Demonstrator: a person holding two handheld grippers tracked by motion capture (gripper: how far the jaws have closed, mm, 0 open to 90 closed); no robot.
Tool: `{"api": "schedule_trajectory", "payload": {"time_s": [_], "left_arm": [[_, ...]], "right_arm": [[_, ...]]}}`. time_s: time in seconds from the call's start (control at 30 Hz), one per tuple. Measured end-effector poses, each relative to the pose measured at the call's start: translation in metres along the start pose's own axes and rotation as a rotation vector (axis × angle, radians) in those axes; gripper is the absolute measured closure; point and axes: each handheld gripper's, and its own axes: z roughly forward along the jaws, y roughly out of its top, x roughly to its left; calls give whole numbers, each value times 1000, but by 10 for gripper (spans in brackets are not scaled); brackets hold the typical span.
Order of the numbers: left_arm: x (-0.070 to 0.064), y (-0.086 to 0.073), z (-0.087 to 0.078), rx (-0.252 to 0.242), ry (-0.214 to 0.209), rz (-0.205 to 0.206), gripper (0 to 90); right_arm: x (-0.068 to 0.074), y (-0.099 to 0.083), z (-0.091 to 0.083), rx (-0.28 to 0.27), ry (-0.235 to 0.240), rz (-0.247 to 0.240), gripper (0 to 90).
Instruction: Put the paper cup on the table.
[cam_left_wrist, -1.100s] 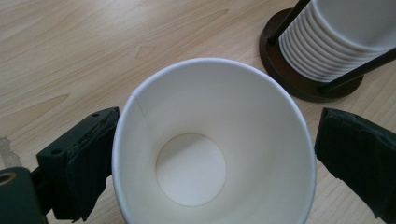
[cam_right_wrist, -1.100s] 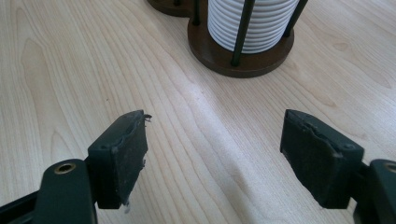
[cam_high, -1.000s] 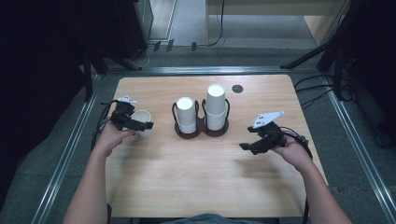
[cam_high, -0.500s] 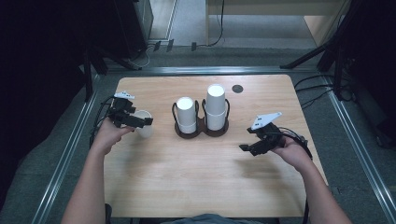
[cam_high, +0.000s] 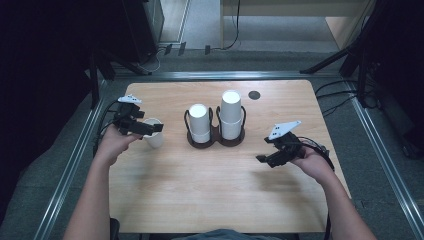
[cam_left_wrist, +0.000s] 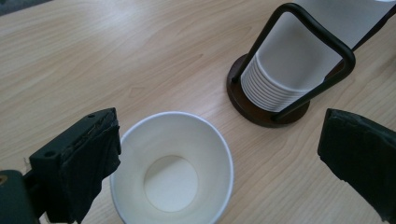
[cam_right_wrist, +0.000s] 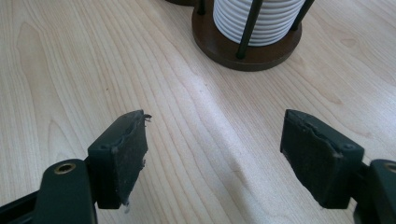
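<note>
A white paper cup stands upright and empty on the wooden table, left of a dark two-post cup holder. The holder carries two stacks of upturned white cups, a shorter one and a taller one. My left gripper is open over the single cup. In the left gripper view one pad sits just beside the cup's rim and the other pad stands well off it. My right gripper hangs open over bare wood at the right, its jaws pointing toward the holder's base.
A small black round mark lies near the table's far edge. Metal rails run along both sides of the table. Cables trail off at the right, and black stands rise behind the table on the left.
My left gripper has drawn back a little to the left from the single cup, which stays where it stood. The right gripper has barely moved.
</note>
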Motion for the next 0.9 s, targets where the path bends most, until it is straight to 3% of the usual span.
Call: {"api": "schedule_trajectory", "payload": {"time_s": [0.2,0.53,0.8,0.9], "left_arm": [[-13,0,-1,10,-38,30,0],[-31,-5,-1,1,-55,45,0],[-43,-11,6,-12,-79,115,0],[-45,-12,9,-3,-85,114,0]], "right_arm": [[-1,1,-1,-5,-4,4,232],[0,2,-1,-4,1,-3,232],[-1,2,0,2,-4,-4,232],[-1,2,-1,2,-4,-6,232]]}}
